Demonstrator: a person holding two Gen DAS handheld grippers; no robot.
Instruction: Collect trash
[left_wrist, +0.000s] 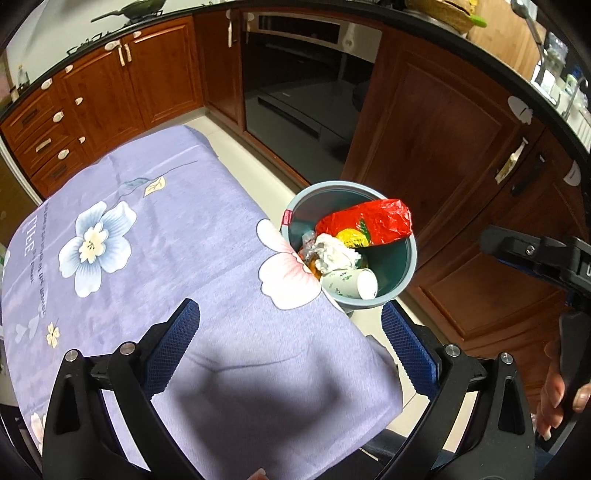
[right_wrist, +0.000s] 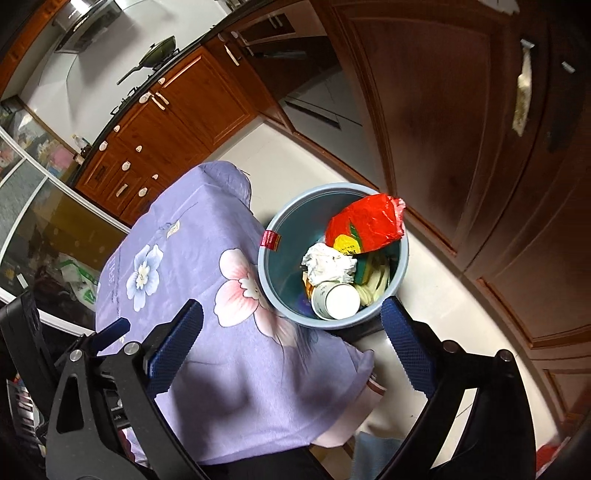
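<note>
Beside the corner of a table draped in a lilac floral tablecloth (left_wrist: 177, 236) stands a round blue-grey trash bin (left_wrist: 406, 266) on the pale kitchen floor, and it already holds the rubbish. Inside the bin, a crumpled red snack bag (right_wrist: 369, 225) leans against the far rim, a ball of white tissue (right_wrist: 328, 264) sits at the middle, and a white paper cup (right_wrist: 337, 300) lies on its side at the near rim, with some yellowish scraps beside the cup. No trash shows on the visible cloth, so the collecting looks finished or nearly so, though the wrist views miss parts of the table. Above the near edge of the table, short of the bin, hangs the left gripper (left_wrist: 290, 352), its blue-padded jaws spread wide with nothing between them. Nearer the bin, over the table's corner, the right gripper (right_wrist: 291, 352) is likewise spread wide and empty. Behind the bin run dark wooden kitchen cabinets (left_wrist: 436, 122).
</note>
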